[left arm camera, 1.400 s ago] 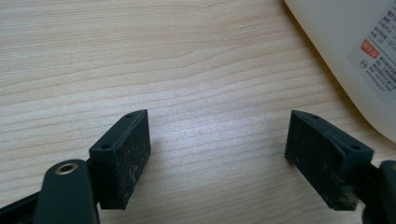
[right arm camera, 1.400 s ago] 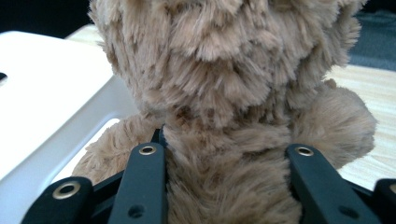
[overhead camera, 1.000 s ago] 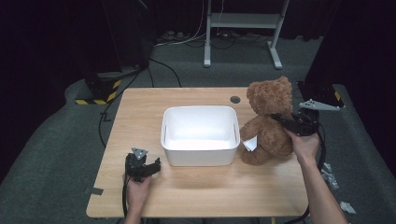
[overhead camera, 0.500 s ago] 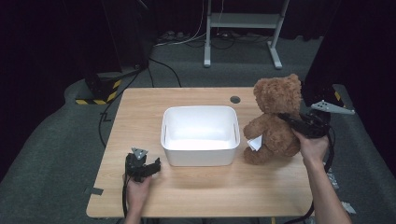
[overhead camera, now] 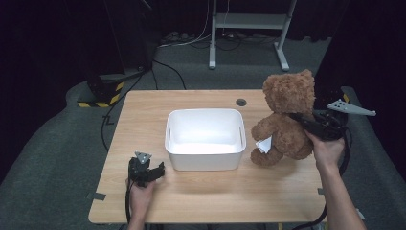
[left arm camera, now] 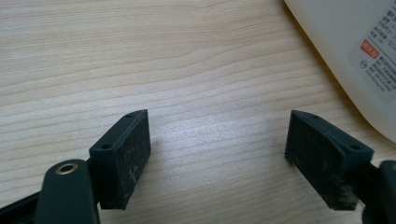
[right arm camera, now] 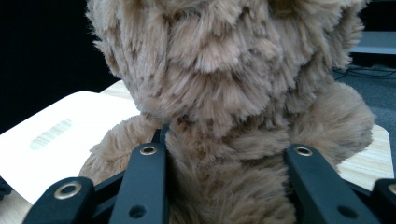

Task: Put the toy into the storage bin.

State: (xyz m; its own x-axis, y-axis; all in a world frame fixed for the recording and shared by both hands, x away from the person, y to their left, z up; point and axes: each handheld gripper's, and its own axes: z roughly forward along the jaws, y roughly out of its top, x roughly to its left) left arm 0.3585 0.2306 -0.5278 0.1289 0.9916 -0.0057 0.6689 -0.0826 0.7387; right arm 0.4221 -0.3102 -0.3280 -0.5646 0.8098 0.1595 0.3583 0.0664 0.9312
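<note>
Fingers (right arm camera: 148, 186) grip teddy bear (overhead camera: 287, 120) over wooden table (overhead camera: 143, 110); left gripper (left arm camera: 219, 158) wide; dark room.

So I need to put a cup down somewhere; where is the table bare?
The far left of the table, beyond the white bin, is bare, and so is the near edge between both hands. It is crowded on the right, where the right gripper clamps the teddy bear beside the bin.
</note>
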